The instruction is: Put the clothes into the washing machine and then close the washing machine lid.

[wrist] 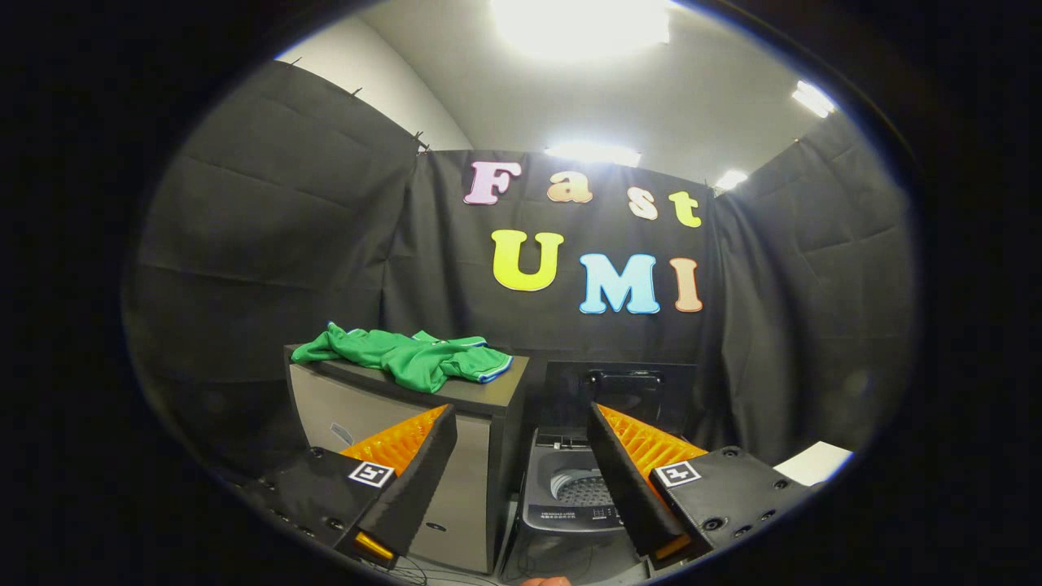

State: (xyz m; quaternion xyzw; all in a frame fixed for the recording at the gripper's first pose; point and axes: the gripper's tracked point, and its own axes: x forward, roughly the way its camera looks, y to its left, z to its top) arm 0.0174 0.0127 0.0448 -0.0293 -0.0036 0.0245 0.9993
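A crumpled green garment (411, 355) with light trim lies on top of a grey cabinet (464, 391), beyond and above my left finger. To the right of the cabinet stands a small top-loading washing machine (562, 509) with its dark lid (623, 387) raised upright at the back, so the perforated drum (580, 488) shows between my fingers. My gripper (521, 413) is open, its fingers spread wide with nothing between them, well short of both the garment and the machine.
Black cloth walls close the booth on all sides. A white flat object (814, 462) sits low at the right, beyond my right finger. Cables lie on the floor in front of the cabinet (423, 574).
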